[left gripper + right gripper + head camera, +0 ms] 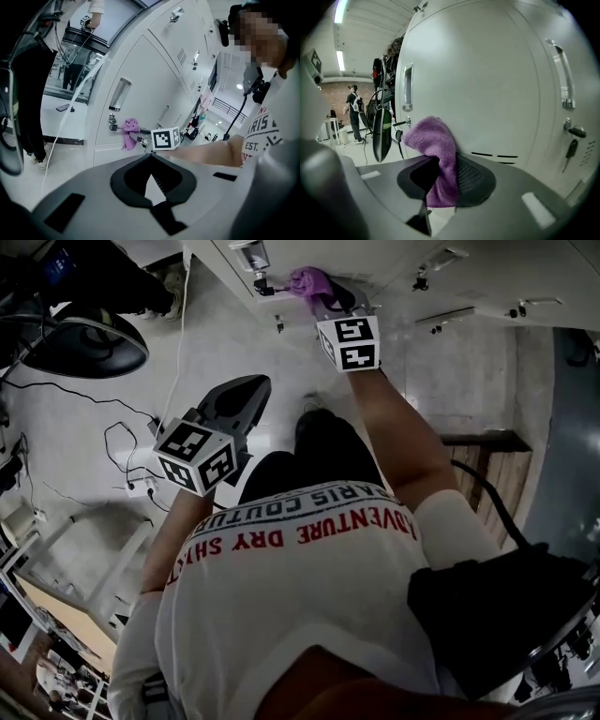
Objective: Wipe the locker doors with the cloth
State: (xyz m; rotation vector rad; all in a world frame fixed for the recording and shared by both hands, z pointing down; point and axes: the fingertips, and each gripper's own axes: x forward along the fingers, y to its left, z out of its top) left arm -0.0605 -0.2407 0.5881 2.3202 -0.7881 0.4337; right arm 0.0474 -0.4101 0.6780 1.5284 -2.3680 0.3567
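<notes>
A purple cloth [436, 154] is clamped between the jaws of my right gripper [440, 180], bunched up and standing out toward a white locker door [487, 84]. In the head view the right gripper [323, 298] holds the cloth [309, 281] against the lockers [469, 277] at the top of the frame. The left gripper view shows the same cloth [130, 132] by a lock on the lower door [136, 93]. My left gripper [151, 157] hangs back from the lockers with its jaw tips together and nothing held; it sits low at left in the head view [255, 382].
Locker handles [562, 70] and a key in a lock [572, 140] stick out of the doors. Cables [122, 442] lie on the floor at left, near a dark round object [84, 348]. A wooden bench [483, 442] stands at right. A person [354, 112] stands far off.
</notes>
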